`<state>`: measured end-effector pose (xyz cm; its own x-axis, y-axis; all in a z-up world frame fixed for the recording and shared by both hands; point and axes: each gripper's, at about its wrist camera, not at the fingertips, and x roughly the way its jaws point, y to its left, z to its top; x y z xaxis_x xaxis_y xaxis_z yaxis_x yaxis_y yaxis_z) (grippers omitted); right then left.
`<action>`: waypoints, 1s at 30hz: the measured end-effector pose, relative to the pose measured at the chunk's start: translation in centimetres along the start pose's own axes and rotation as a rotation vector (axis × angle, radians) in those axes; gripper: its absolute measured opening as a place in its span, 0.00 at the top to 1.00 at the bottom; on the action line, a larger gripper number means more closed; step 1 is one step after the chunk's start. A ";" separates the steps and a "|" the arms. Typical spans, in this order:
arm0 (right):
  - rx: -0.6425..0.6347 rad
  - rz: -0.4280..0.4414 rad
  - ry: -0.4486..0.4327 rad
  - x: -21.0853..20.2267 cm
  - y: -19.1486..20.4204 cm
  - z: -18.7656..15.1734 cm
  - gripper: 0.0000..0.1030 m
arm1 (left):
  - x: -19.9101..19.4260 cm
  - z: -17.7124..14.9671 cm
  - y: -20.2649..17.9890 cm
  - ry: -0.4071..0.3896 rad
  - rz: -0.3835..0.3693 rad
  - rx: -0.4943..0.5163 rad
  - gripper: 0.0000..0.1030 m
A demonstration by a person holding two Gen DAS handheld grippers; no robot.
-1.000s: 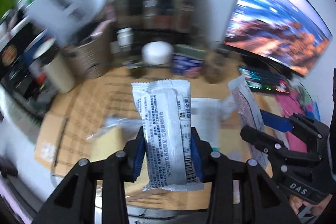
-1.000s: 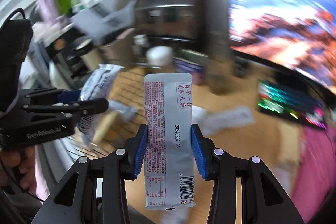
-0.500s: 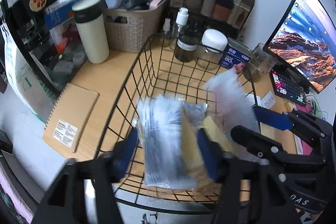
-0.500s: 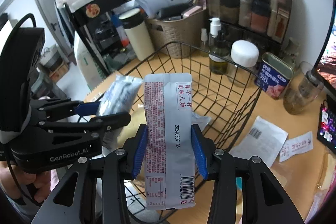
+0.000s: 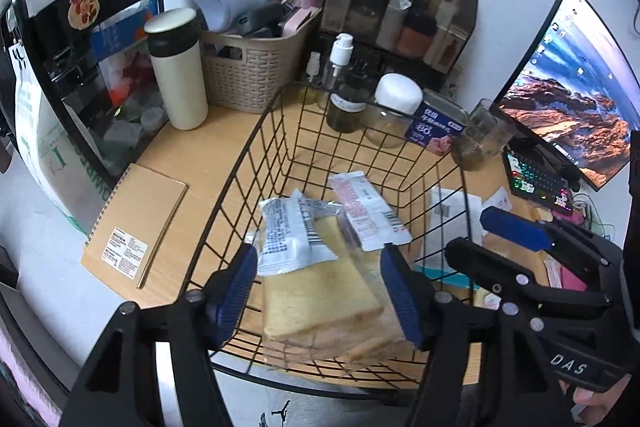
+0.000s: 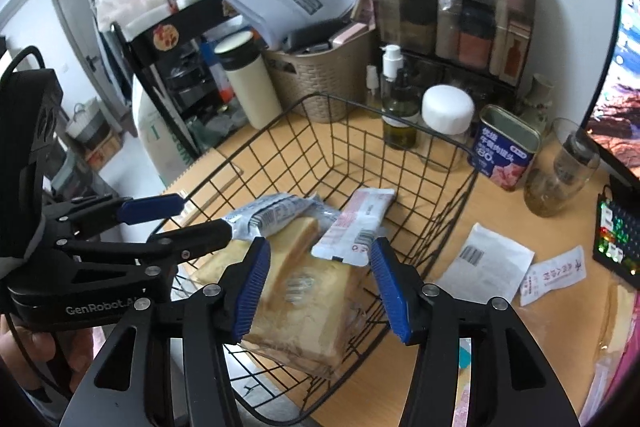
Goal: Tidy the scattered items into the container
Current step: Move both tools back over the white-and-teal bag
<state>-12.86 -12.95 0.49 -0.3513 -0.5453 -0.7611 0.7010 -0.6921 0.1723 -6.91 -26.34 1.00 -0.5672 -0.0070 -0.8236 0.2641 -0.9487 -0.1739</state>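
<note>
A black wire basket (image 5: 256,123) (image 6: 464,187) stands on the wooden desk. Inside lie a bag of sliced bread (image 5: 320,303) (image 6: 304,291), a blue-printed white snack packet (image 5: 288,235) (image 6: 272,215) and a red-printed white snack packet (image 5: 364,215) (image 6: 356,223), both resting on the bread. My left gripper (image 5: 320,291) (image 6: 180,219) is open and empty above the basket's near edge. My right gripper (image 6: 320,287) (image 5: 480,235) is open and empty beside it, to the right.
A paper slip (image 6: 484,263) and a small sachet (image 6: 554,275) lie on the desk right of the basket. Behind stand a pump bottle (image 5: 340,87), white-lidded jar (image 5: 396,111), blue tin (image 6: 504,151), glass (image 6: 560,171), thermos (image 5: 176,67) and woven basket (image 5: 248,71). A notebook (image 5: 136,227) lies left. Keyboard (image 5: 536,183) and monitor (image 5: 580,87) are right.
Both grippers have opened and let go of their packets. The blue-printed and red-printed packets now lie on the bread in the basket. The view has steadied over the basket.
</note>
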 end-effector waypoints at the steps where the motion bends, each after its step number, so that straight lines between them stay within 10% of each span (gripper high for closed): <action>1: 0.004 -0.001 -0.007 -0.4 -0.2 -0.1 0.49 | -0.1 0.0 -0.4 0.002 0.000 0.006 0.32; 24: 0.293 -0.283 -0.130 -15.9 -18.5 -10.3 0.49 | 2.8 -1.0 -21.1 0.070 -0.124 0.327 0.32; 30: 0.392 -0.300 -0.121 -17.8 -23.7 -13.5 0.48 | 5.9 -1.7 -26.2 0.099 -0.059 0.436 0.32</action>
<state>-14.82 19.54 1.53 -0.5874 -0.3300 -0.7390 0.2804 -0.9395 0.1966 -15.85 -0.98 -0.21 -0.4886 0.0612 -0.8704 -0.1321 -0.9912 0.0044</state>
